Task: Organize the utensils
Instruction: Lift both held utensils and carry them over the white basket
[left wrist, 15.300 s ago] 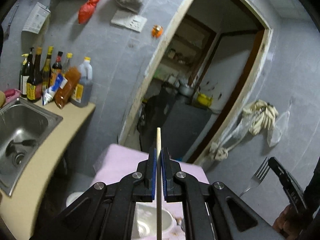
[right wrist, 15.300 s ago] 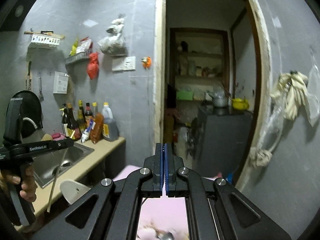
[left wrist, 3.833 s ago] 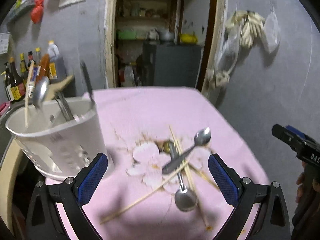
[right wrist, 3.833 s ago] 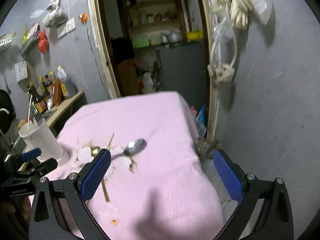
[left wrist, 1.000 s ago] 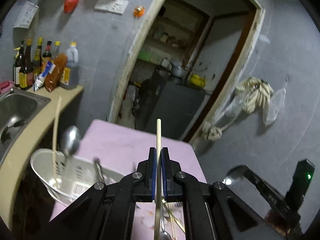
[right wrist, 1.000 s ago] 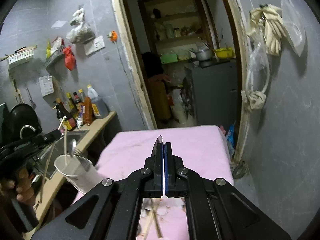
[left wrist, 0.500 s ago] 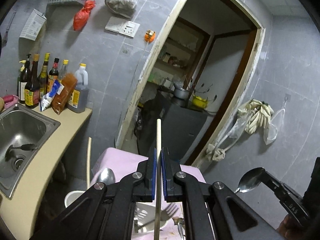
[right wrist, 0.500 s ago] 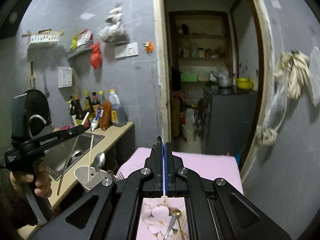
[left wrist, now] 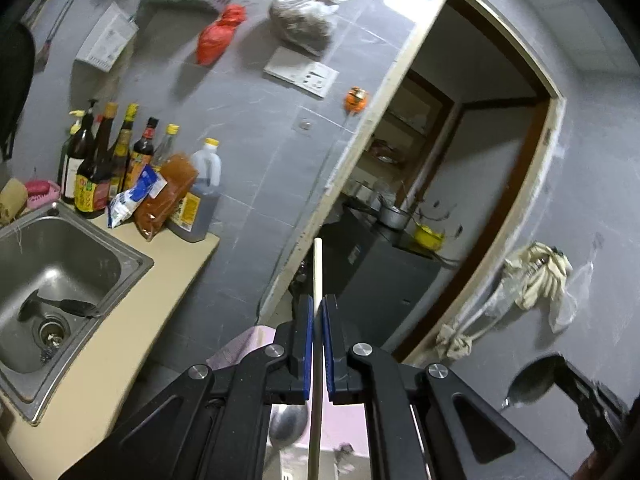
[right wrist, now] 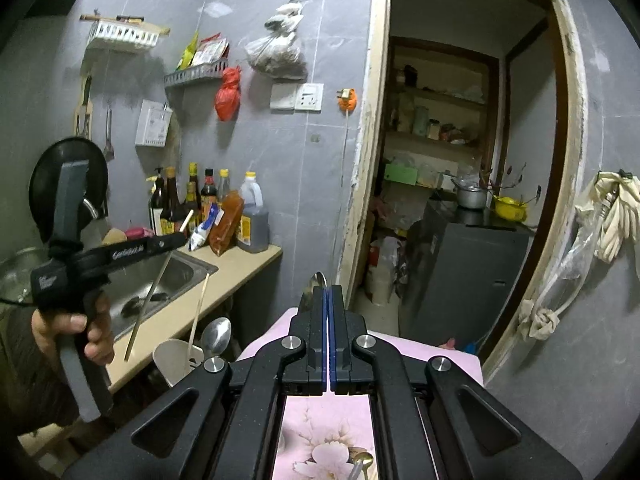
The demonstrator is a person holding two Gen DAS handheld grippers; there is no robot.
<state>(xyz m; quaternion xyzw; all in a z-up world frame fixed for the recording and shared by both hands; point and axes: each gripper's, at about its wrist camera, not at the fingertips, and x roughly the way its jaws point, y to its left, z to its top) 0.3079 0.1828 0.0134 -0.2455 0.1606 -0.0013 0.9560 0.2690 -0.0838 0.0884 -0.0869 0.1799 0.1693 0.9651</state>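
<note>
The left tool, its blue-padded jaws clamped on a pale wooden chopstick, holds the stick upright so that its tip rises above the pads and its lower length drops between the black arms. The right tool is clamped on a shiny metal spoon, whose bowl peeks out above the blue pads. In the right wrist view a person's hand grips the left tool's handle, with the chopstick slanting down from it above a white plastic utensil holder. That holder already contains another metal spoon and a second chopstick, both standing up. It sits at the edge of the table covered by a pink floral cloth, beside the beige counter with a steel sink.
</note>
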